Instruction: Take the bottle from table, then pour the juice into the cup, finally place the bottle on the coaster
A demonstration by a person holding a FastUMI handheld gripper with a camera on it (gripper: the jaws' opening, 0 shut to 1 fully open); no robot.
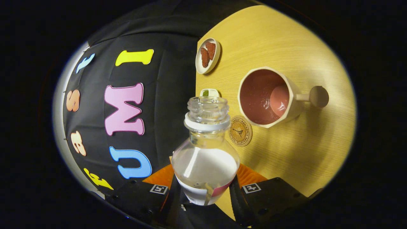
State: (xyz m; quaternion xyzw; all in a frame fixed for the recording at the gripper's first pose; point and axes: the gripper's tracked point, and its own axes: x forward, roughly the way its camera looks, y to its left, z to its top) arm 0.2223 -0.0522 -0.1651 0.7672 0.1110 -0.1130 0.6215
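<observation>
A clear uncapped plastic bottle (205,152) with a white neck ring and some pale liquid inside sits between my fingers, and my gripper (205,187) is shut on its lower body. The view is rolled sideways, so the wooden table (302,159) stands on end. Beyond the bottle's mouth is a cream cup (270,97) with a pink inside and a round-ended handle; its opening faces me. A round cork coaster (240,131) lies on the table just past the bottle's shoulder, beside the cup's base.
A small white oval dish (207,55) holding two reddish-brown pieces lies near the table's far edge. A smaller white dish (209,92) with something green peeks out behind the bottle's mouth. The black booth cloth hangs past the table edge.
</observation>
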